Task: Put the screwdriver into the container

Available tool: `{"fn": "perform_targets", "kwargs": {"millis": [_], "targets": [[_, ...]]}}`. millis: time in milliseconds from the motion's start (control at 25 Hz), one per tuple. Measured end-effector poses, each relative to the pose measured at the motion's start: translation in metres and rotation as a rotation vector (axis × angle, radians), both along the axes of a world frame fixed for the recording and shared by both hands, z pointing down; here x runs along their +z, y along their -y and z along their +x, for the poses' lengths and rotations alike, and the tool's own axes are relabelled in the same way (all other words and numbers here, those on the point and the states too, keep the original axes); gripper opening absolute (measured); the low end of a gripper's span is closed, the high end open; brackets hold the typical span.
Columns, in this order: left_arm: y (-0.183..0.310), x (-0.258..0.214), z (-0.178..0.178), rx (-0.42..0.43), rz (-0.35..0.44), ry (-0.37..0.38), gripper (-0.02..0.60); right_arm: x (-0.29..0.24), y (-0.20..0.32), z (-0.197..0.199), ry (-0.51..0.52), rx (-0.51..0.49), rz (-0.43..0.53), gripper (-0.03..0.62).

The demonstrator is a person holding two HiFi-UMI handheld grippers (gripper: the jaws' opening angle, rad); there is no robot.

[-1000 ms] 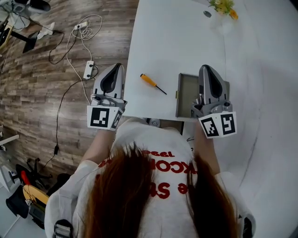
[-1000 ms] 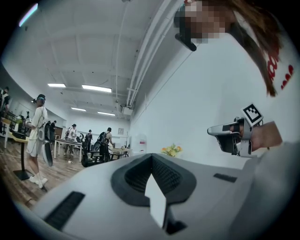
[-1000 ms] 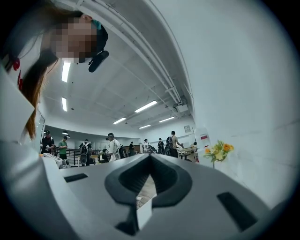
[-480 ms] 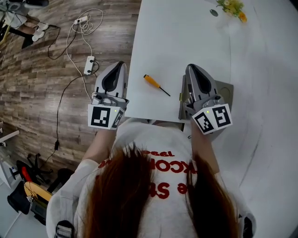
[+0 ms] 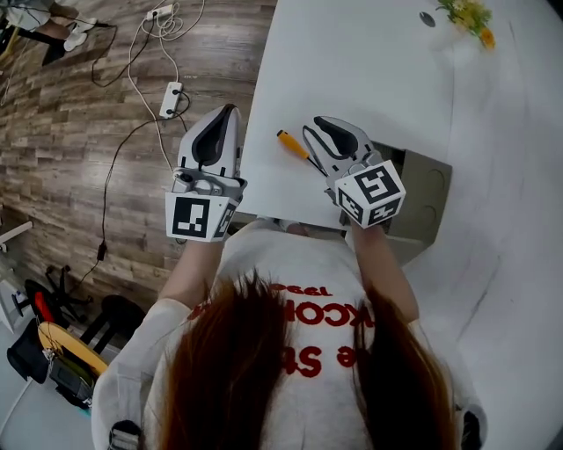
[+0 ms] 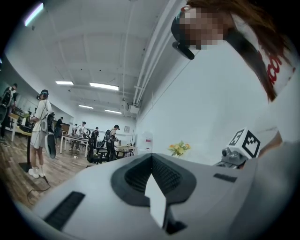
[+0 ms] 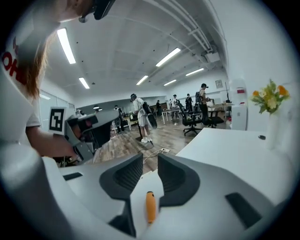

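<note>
The screwdriver (image 5: 291,144), orange-handled with a thin dark shaft, lies on the white table (image 5: 352,70) near its front edge. My right gripper (image 5: 314,130) reaches over it from the right, and its jaws have just been opening. In the right gripper view the orange handle (image 7: 150,206) lies between the parted jaws of that gripper (image 7: 150,161), and no pad presses on it. The grey open container (image 5: 429,189) sits to the right, partly behind the right gripper's marker cube. My left gripper (image 5: 226,111) hovers beside the table's left edge, shut and empty (image 6: 151,159).
A vase of yellow flowers (image 5: 471,13) stands at the table's far end. On the wood floor to the left lie a power strip (image 5: 171,98) and cables. The gripper views show people, desks and chairs across the room.
My right gripper has swung left and down, from over the container to the screwdriver, and its jaws have parted. The left gripper has hardly moved.
</note>
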State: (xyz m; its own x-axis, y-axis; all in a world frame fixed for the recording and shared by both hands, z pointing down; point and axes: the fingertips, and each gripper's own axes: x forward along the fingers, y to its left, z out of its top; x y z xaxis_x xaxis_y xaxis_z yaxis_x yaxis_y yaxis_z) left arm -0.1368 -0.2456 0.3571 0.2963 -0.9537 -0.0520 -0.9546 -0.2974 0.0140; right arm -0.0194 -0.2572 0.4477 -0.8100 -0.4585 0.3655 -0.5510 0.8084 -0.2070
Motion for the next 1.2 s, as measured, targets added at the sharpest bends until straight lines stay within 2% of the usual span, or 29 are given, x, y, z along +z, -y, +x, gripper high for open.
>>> {"fn": "perform_targets", "kwargs": {"millis": [360,720,960,1200], "targets": [[0.003,0.026,-0.013,-0.046,-0.073,0.006,0.005,0.101,-0.009,-0.036,-0.209,-0.169,-0.151,0.12],[0.0,0.044,-0.024,-0.083,-0.106,0.016,0.005,0.161,-0.022,-0.043,-0.445,-0.269,-0.173,0.141],[-0.004,0.047,-0.032,-0.111,-0.114,0.019,0.005,0.167,-0.025,-0.045,-0.459,-0.3,-0.201,0.119],[-0.005,0.042,-0.041,-0.131,-0.095,0.024,0.005,0.146,-0.012,-0.045,-0.358,-0.24,-0.187,0.113]]}}
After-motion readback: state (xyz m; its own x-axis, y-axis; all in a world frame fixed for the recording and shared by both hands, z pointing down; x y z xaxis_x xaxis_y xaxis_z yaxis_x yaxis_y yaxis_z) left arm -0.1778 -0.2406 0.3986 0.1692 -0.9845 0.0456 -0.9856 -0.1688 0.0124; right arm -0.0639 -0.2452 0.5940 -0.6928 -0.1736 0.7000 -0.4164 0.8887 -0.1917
